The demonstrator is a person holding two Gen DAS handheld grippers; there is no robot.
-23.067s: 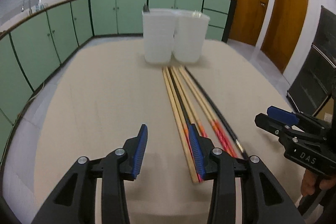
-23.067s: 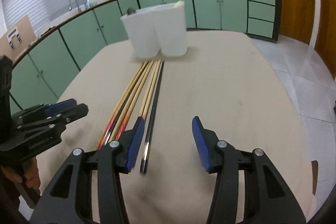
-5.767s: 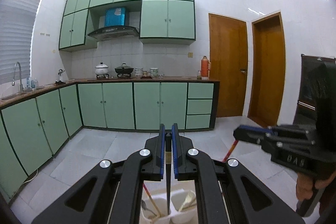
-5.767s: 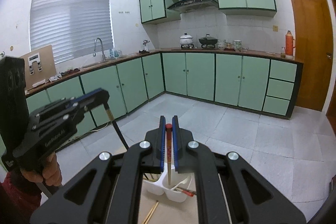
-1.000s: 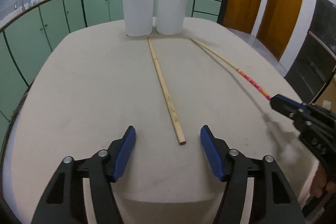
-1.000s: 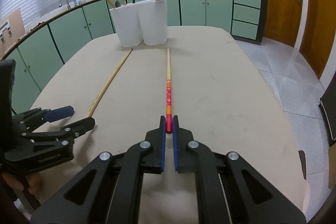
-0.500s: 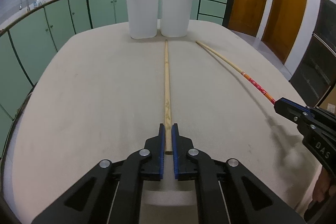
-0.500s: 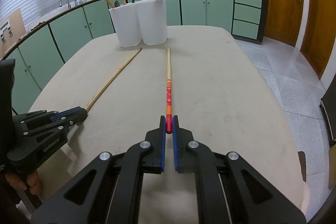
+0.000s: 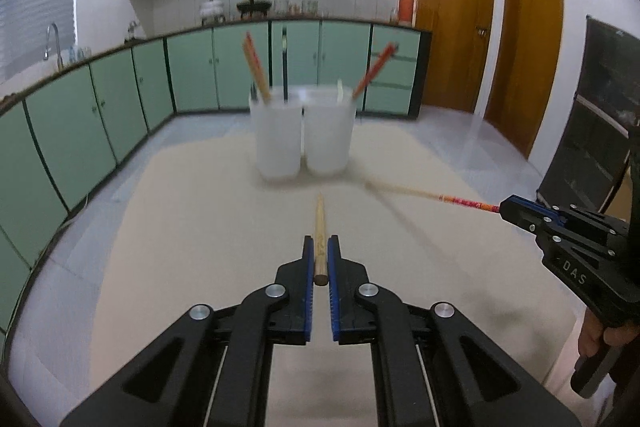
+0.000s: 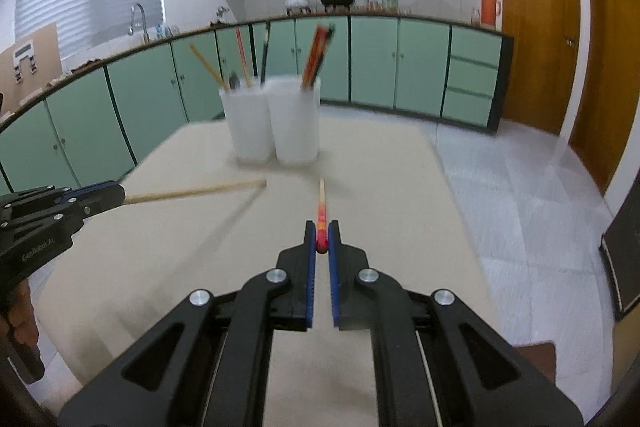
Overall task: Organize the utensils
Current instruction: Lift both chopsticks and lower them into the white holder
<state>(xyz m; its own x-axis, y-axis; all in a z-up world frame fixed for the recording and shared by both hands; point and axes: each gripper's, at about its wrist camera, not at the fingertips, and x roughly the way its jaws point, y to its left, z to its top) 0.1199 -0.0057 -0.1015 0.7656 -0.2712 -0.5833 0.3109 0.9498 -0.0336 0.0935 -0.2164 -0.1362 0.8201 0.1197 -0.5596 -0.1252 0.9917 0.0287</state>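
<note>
Kitchen w/ green cabinets (image 9: 100,107) along the walls and two wooden doors (image 9: 456,23) at the right.

Table (image 9: 192,251): beige top, fills the lower half of both views. Landmark: the pair of white cups (image 9: 302,135), standing side by side and touching at the table's far end.

Cups: several chopsticks (image 10: 316,55) stand upright or leaning in both; exact count unclear, blurred. A spoon-like handle shows in the left cup, right wrist view.

Left gripper (image 9: 320,259): on the near side of the cups, roughly in line w/ the gap between them. Jaws closed onto the thick end of a plain wooden chopstick (image 9: 319,223); its tip points toward the cups and stops short of them. The stick looks raised off the table, w/ a shadow under it in the right wrist view.

Right gripper (image 10: 322,243): also near side of the cups, to the right of the left gripper. Jaws clamped on the red end of a red-patterned chopstick (image 10: 321,207); pale tip aims at the cups, apart from them.

Each gripper appears at the edge of the other's view, w/ a hand (image 9: 604,339) on its handle.
</note>
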